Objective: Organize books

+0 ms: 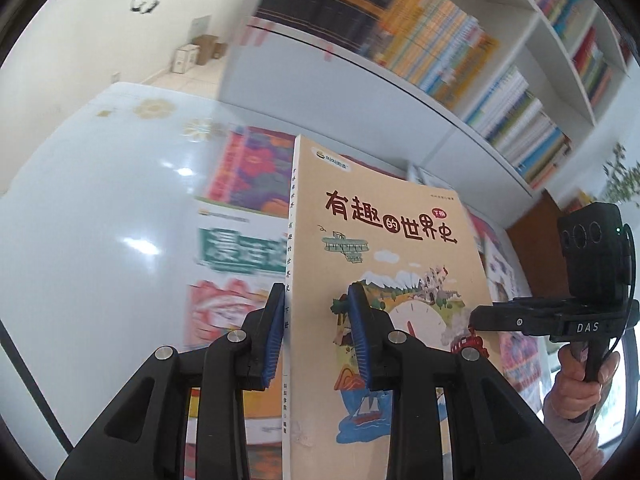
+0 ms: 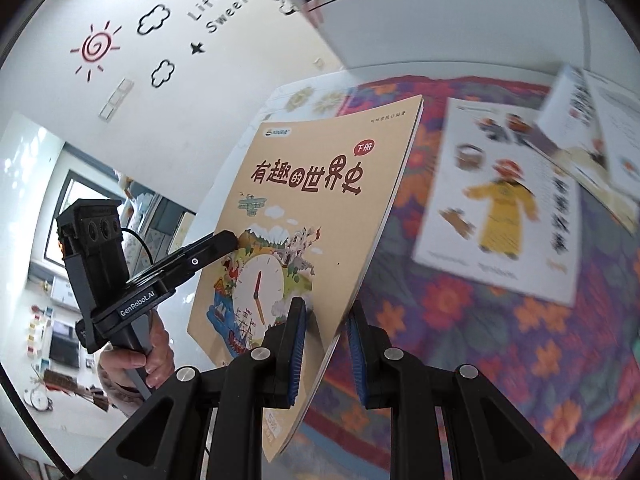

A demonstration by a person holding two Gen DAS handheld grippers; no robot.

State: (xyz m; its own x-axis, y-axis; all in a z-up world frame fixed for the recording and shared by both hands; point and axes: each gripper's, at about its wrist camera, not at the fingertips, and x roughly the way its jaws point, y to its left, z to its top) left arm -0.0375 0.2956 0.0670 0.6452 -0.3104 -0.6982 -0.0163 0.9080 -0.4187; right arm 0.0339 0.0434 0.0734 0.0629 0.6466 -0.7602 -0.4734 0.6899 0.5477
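We are holding a tan paperback book [image 1: 384, 264] off the table [image 1: 100, 208], both grippers clamping it. Its cover is showing brown Chinese title characters, a biplane and a clock-faced globe. The left gripper [image 1: 316, 336] is pinching the spine edge; the right gripper [image 2: 326, 344] is pinching the opposite edge.

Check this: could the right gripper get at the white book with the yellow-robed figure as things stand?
Probably not yet. The right gripper is shut on the tan book, which the left gripper also clamps. The white book lies uncovered on the cloth.
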